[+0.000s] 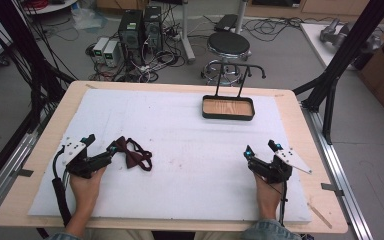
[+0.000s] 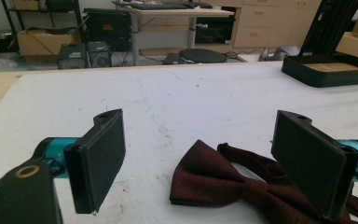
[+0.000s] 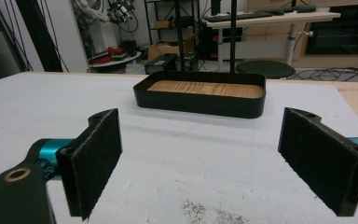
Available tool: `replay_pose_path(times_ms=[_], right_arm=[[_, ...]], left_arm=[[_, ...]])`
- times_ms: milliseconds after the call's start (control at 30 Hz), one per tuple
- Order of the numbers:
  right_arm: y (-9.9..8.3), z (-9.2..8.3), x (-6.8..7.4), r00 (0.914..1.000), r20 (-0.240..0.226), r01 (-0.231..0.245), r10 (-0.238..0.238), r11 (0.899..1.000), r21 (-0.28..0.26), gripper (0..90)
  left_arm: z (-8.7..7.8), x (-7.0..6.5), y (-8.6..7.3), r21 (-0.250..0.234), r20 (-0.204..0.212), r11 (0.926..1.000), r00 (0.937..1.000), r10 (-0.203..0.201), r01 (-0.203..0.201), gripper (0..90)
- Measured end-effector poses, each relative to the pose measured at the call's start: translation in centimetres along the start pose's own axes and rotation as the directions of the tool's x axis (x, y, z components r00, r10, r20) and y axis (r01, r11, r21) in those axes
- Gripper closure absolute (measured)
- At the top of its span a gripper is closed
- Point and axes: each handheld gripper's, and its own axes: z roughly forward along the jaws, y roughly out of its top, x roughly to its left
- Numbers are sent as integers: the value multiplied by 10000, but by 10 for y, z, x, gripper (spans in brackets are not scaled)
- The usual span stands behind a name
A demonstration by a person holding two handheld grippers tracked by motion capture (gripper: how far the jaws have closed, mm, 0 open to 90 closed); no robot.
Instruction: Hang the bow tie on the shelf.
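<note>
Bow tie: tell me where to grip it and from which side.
Grip the bow tie at its pinched centre knot, probably best from above with the left gripper, already open beside it. It lies flat; the knot is the narrowest, firmest part, and the wings would just fold.

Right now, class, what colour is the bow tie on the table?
The bow tie is dark maroon, plain; clearest in the left gripper view.
</note>
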Motion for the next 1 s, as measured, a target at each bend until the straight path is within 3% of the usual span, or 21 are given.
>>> replay_pose_path(times_ms=[1000], right_arm=[[0,0,0,9999,46,129,-129,9999,6,127]], left_arm=[[2,-4,-1,351,-63,9994,10000,-3,6,209]])
